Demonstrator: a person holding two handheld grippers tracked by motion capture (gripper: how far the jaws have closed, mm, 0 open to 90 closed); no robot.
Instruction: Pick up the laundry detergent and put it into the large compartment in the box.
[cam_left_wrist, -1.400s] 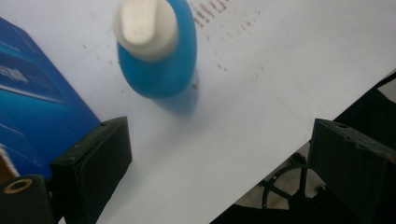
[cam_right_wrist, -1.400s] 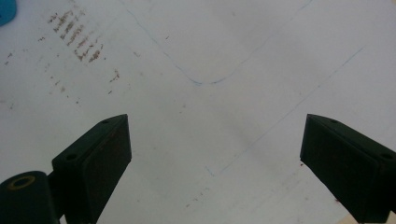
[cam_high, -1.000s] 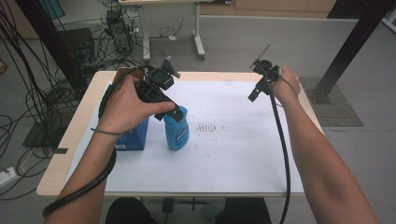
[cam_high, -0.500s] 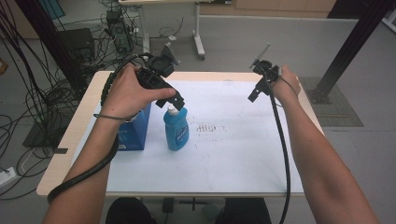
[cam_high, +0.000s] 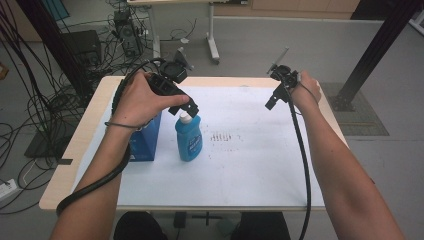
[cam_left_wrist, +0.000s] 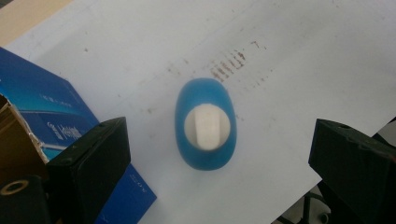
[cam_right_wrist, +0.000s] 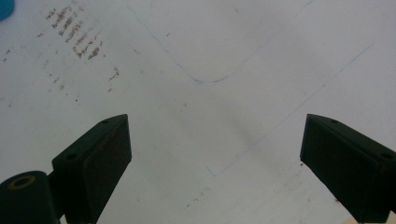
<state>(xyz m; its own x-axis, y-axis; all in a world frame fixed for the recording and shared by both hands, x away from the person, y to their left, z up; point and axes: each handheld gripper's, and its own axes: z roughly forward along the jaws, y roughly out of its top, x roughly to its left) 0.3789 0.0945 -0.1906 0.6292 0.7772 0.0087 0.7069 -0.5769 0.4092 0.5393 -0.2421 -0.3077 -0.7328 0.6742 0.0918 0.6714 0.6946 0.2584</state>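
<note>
A blue bottle (cam_high: 188, 138) with a white cap stands upright on the white sheet, right of a blue box (cam_high: 146, 141). My left gripper (cam_high: 184, 107) hovers just above the cap, held open; in the left gripper view the bottle (cam_left_wrist: 206, 123) lies straight below, between the wide-apart jaws and touching neither, with the box (cam_left_wrist: 44, 109) at the left. My right gripper (cam_high: 273, 100) hangs over the sheet's far right, open, with bare paper between its jaws (cam_right_wrist: 215, 154).
A white paper sheet (cam_high: 240, 165) covers most of the wooden table (cam_high: 70, 160); rusty smudges (cam_high: 220, 136) mark its middle. Beyond the table lie cables, a desk leg (cam_high: 212, 35) and a black post (cam_high: 372, 55) at the right.
My left gripper has let go of the bottle and risen up and back from it; the bottle stays standing on the sheet. The right gripper has not moved.
</note>
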